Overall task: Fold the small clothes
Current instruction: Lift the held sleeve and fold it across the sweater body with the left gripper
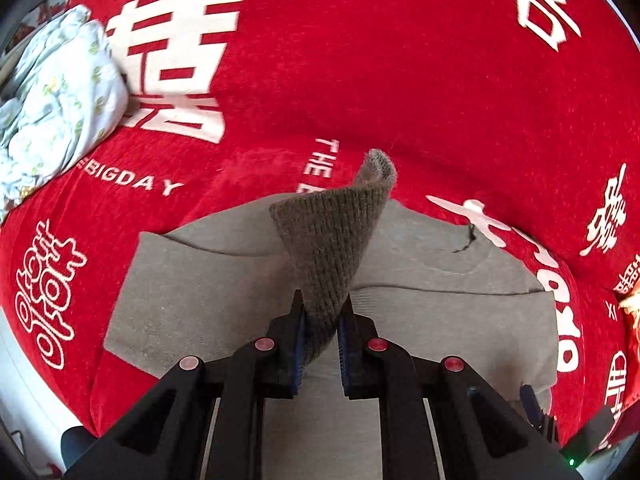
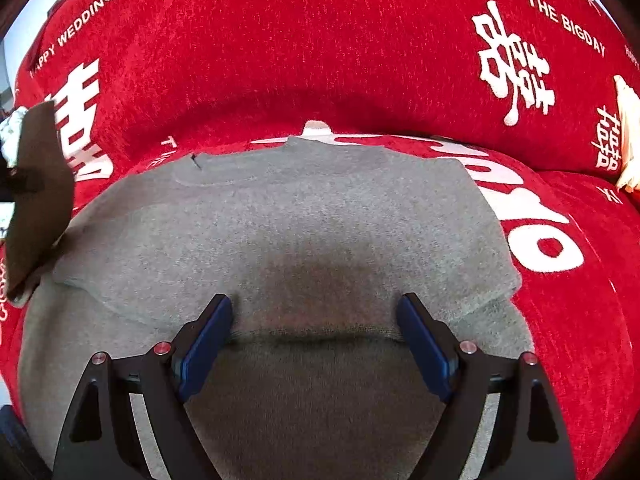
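A small grey knit sweater [image 2: 304, 224] lies flat on the red cover, neckline away from me; it also shows in the left wrist view [image 1: 440, 312]. My left gripper [image 1: 322, 312] is shut on the sweater's ribbed sleeve cuff [image 1: 332, 240] and holds it lifted above the body of the garment. The lifted sleeve shows dark at the left edge of the right wrist view [image 2: 36, 196]. My right gripper [image 2: 316, 320] is open, its blue-padded fingers [image 2: 208, 344] spread over a folded edge of the sweater, holding nothing.
The red cover [image 1: 360, 60] with white lettering spans the whole surface. A crumpled white patterned garment [image 1: 60, 96] lies at the far left. A cream fabric piece [image 2: 628, 136] sits at the right edge.
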Action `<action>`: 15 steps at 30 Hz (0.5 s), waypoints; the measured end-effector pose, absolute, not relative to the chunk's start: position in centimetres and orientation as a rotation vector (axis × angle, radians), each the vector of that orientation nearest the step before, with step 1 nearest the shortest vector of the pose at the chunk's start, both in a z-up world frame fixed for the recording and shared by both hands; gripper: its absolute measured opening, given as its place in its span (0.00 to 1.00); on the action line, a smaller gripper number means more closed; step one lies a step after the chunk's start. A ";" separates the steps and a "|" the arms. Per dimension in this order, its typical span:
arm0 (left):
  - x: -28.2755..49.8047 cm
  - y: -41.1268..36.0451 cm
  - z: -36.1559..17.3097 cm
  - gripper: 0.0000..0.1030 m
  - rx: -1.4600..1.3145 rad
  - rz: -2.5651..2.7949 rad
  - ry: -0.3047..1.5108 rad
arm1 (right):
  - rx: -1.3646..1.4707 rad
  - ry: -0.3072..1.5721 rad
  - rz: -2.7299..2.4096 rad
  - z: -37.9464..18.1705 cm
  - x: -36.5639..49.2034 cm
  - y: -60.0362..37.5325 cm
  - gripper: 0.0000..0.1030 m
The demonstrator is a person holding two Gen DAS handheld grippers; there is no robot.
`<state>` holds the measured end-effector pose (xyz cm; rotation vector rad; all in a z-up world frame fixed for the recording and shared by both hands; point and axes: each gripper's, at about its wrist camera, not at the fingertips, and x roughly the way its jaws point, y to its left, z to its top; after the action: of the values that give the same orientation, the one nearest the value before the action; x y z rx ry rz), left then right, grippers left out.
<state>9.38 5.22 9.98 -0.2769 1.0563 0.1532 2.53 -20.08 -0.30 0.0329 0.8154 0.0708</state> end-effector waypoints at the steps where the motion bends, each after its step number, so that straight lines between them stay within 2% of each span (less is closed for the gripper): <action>1: 9.7 4.6 10.0 0.15 -0.269 0.148 1.058 | 0.029 0.817 0.084 -0.1 2.2 -20.1 0.84; 15: 12.5 -4.9 9.9 0.15 -0.141 0.056 1.092 | -0.072 0.814 0.191 -0.6 -2.3 -20.2 0.85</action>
<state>12.47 -4.85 9.94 -0.1411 1.0918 0.0563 -2.29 -20.24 -0.65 -0.0725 0.8142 0.1908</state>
